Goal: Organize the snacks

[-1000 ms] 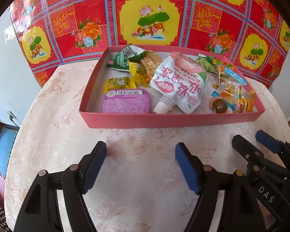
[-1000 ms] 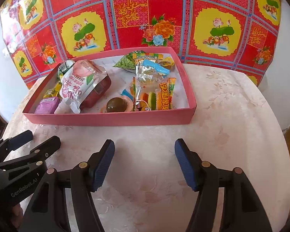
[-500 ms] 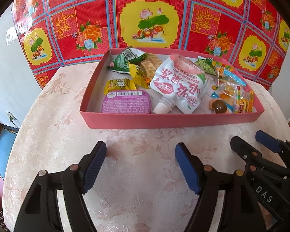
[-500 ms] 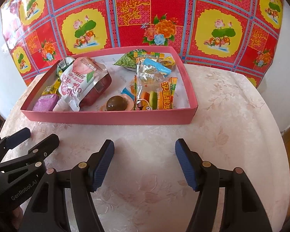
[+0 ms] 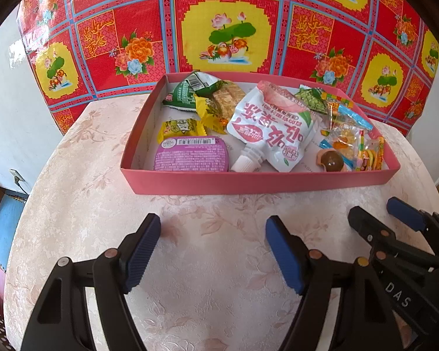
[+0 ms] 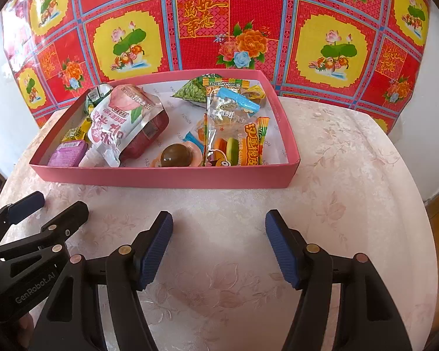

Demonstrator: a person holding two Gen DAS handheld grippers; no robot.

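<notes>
A shallow pink box (image 5: 257,180) sits toward the far side of a round tabletop (image 5: 82,193) covered in a pale floral cloth, and all the snacks visible lie inside it. At the box's left end, nearest the front wall, rests a purple lidded cup (image 5: 191,158), with a small yellow packet (image 5: 181,127) just behind it and a green bag (image 5: 184,92) in the far corner. A white spouted pouch (image 5: 273,130) with pink printing lies across the middle, its cap pointing at the front wall. To its right are a round brown candy (image 6: 177,154), a burger gummy pack (image 6: 234,146) and a clear packet with a blue strip (image 6: 234,103), while a green pea bag (image 6: 193,91) lies near the back wall. The left gripper (image 5: 213,253) hovers over bare cloth in front of the box, its jaws apart with nothing between them. The right gripper (image 6: 219,248) is beside it, also short of the box, jaws apart and empty. A red and yellow flowered sheet (image 6: 228,29) hangs behind the tabletop.
</notes>
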